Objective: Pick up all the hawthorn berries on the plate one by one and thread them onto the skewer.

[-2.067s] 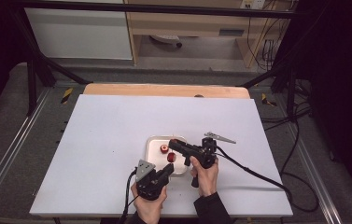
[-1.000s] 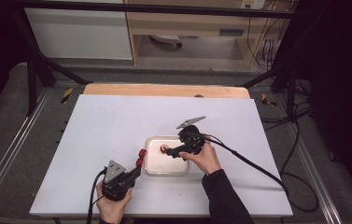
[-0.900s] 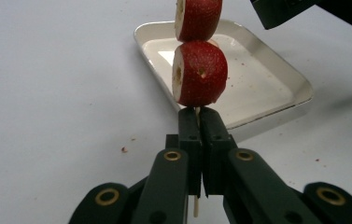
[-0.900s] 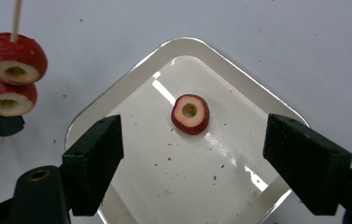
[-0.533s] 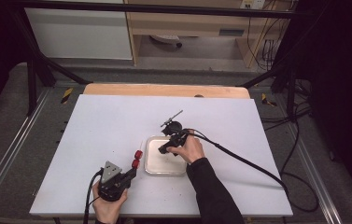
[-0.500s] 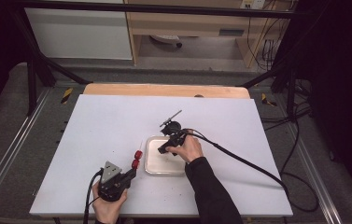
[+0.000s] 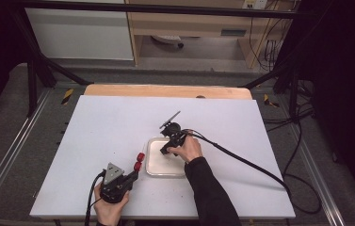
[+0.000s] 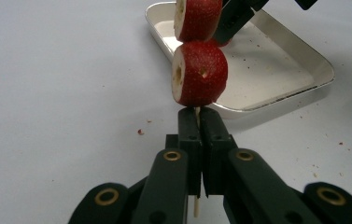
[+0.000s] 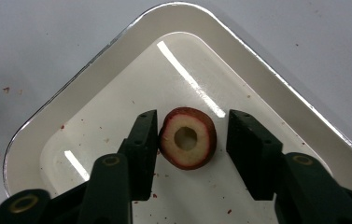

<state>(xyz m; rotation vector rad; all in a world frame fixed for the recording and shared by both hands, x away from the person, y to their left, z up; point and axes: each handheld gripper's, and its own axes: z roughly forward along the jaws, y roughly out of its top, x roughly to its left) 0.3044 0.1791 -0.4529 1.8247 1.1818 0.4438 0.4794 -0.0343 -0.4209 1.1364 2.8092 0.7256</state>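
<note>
While closing, right claw (image 9: 192, 140) brackets fruit slice (image 9: 187, 138)

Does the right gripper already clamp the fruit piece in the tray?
No: in the right gripper view the fruit piece lies between the jaws, touching the left one, with a clear gap to the right one.

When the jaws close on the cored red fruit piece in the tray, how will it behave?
The fruit piece looks soft and hollow-cored, so hard squeezing may crush it. Its round rim could roll on the glossy tray. It seems light; the right gripper straddles it, one pad still apart.
</note>
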